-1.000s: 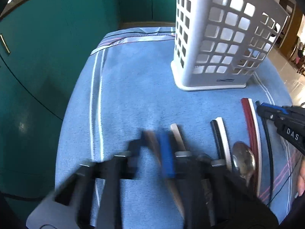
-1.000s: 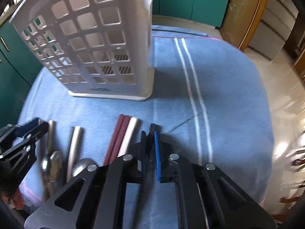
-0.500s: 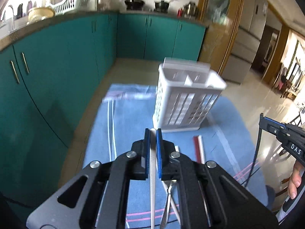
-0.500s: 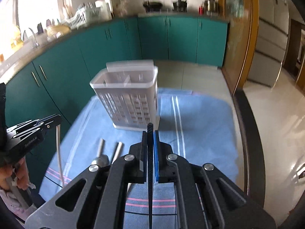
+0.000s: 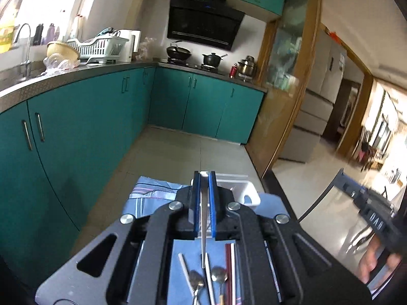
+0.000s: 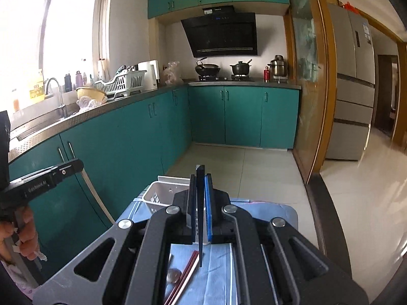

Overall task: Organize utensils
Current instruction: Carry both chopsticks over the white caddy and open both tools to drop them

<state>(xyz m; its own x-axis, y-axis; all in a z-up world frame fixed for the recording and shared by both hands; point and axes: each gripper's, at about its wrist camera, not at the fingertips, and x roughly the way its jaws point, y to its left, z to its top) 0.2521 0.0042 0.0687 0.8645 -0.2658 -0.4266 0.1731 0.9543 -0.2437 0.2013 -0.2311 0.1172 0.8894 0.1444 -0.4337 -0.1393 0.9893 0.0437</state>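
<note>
White chopstick (image 5: 203,218), black chopstick (image 6: 200,213), lifted higher

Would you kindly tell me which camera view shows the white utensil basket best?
The right wrist view: the white utensil basket shows its open top and left rim beyond the right tongs. The left wrist view shows only a corner behind the left tongs.

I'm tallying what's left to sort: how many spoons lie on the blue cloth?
2. Both lie on the blue cloth below the left tool: the left spoon and the right spoon, either side of a lying white chopstick. The tool bodies may hide more.
</note>
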